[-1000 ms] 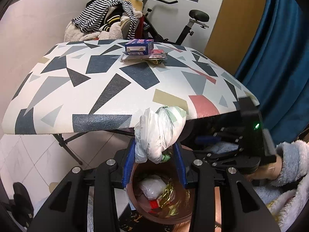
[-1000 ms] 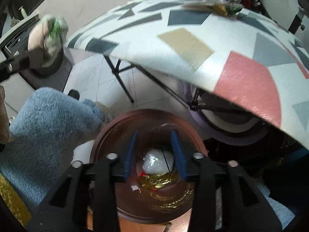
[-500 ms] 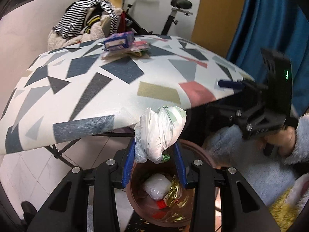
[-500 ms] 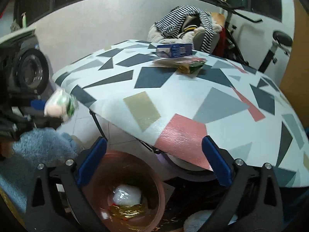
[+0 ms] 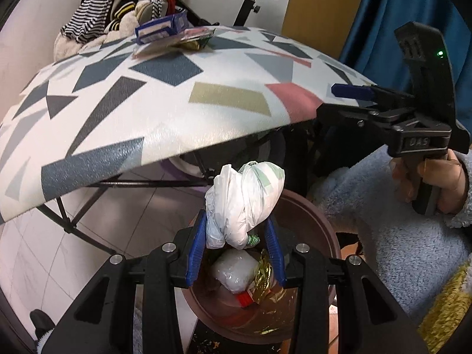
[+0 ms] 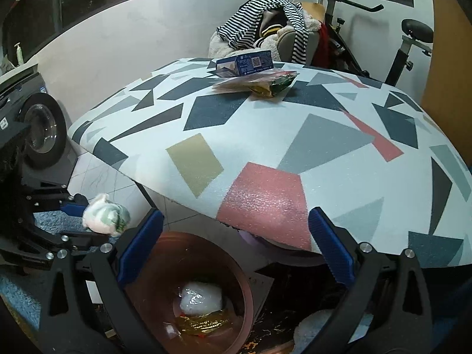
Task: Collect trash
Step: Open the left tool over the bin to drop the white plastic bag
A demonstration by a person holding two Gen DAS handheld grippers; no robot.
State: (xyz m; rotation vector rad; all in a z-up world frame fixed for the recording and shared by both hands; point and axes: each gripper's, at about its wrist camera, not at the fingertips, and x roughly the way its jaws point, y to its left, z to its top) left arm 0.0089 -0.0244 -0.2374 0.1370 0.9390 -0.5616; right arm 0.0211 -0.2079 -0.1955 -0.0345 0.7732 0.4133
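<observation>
My left gripper [image 5: 237, 244] is shut on a knotted white plastic bag [image 5: 243, 203] and holds it above the brown trash bin [image 5: 321, 230]. The bag also shows in the right wrist view [image 6: 104, 214], at the left, clamped in the left gripper. The bin [image 6: 239, 271] holds a white wad [image 6: 200, 296] and gold foil [image 6: 203, 323]. My right gripper [image 6: 233, 247] is open and empty, above the bin at the table's near edge. It also shows at the right of the left wrist view [image 5: 351, 92]. A blue box [image 6: 244, 64] and wrappers [image 6: 265, 82] lie at the table's far side.
The table [image 6: 295, 135] has a geometric patterned cloth and folding legs. A chair heaped with striped clothes [image 6: 265, 20] and an exercise bike [image 6: 413, 38] stand behind it. A washing machine [image 6: 38, 135] is at the left. A blue curtain [image 5: 383, 14] hangs at the right.
My right gripper rose from inside the bin, opened wide and now faces the tabletop. My left gripper kept hold of the bag and moved closer over the bin.
</observation>
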